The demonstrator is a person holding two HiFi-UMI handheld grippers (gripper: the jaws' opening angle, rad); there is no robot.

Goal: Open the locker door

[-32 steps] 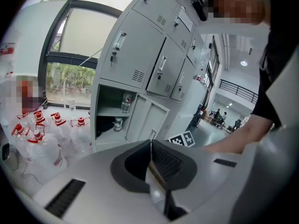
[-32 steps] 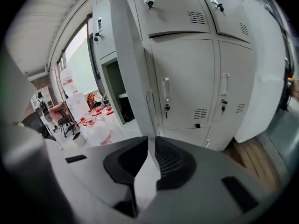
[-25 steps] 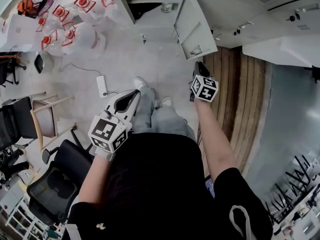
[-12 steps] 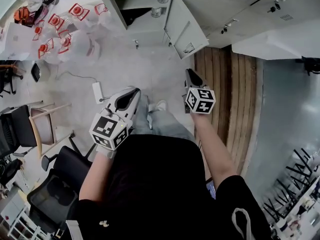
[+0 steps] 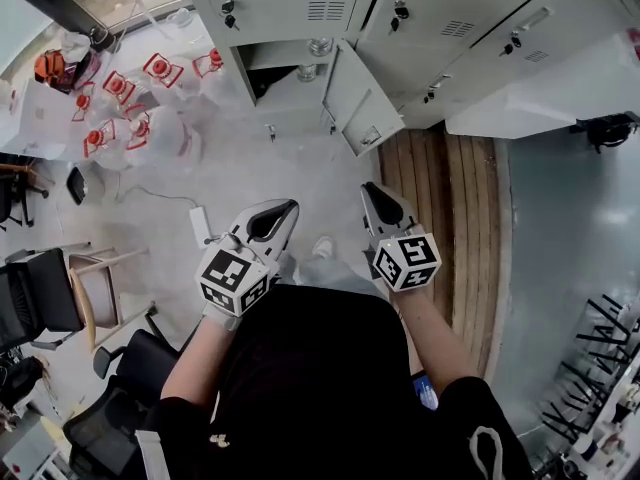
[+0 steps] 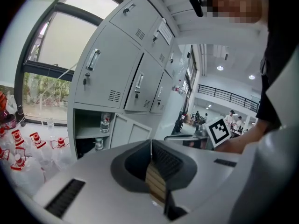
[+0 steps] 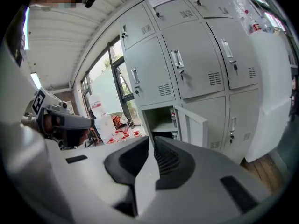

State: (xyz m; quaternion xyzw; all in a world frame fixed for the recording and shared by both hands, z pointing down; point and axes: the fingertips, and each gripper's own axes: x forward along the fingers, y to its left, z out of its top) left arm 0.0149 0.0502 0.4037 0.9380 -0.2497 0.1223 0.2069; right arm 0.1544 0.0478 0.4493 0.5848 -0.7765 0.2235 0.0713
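Head view: locker door stands open; left hand-held gripper and right hand-held gripper, clenched empty, should avoid bumping it.

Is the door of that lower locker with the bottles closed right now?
No, the lower locker door stands swung out wide, leaving a bottle inside in plain sight.

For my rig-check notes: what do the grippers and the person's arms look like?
The left gripper and right gripper match: pale grey shells, dark ribbed jaw pads, a black-and-white marker cube at each rear. Black short-sleeved top; no cables visible.
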